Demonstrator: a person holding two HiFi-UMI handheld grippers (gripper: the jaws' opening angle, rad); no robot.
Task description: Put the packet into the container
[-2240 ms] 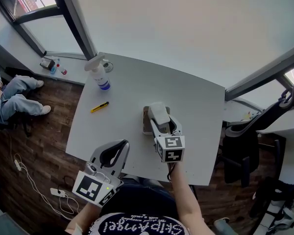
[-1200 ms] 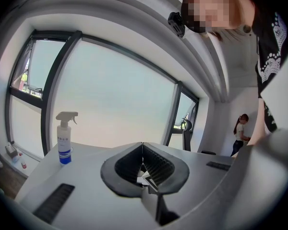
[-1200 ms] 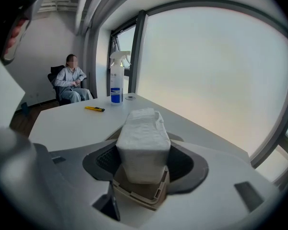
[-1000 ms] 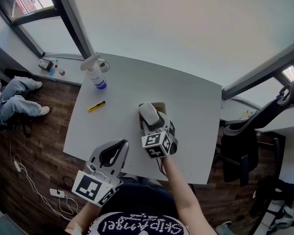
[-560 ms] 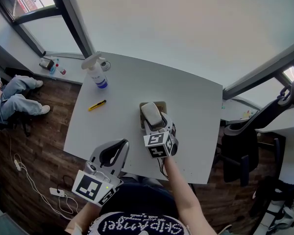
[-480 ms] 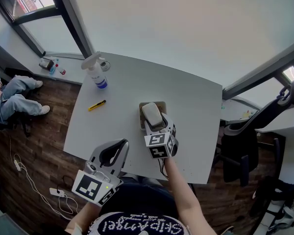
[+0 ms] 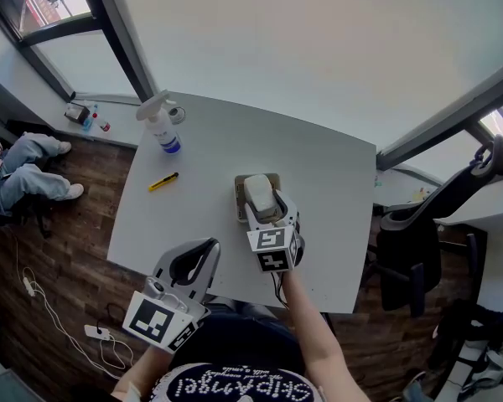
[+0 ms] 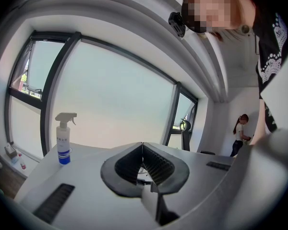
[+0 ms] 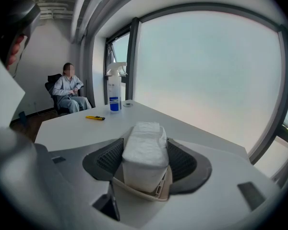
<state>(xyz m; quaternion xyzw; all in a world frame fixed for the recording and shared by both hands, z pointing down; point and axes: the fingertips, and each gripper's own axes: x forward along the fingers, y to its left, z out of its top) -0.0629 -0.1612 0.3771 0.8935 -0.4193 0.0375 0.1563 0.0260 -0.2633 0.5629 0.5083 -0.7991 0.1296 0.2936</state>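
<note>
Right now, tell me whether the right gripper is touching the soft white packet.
Touching. The right gripper view shows the right gripper shut on the soft white packet, both jaws pressed against its sides, no gap.

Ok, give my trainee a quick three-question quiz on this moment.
1. True or false: the left claw is shut and empty.
2. The yellow cutter lies: A) on the table, left of the container; B) inside the container; C) under the spray bottle.
3. Fill in: the right claw is shut on the ____.
Key: 1 true; 2 A; 3 packet.
</note>
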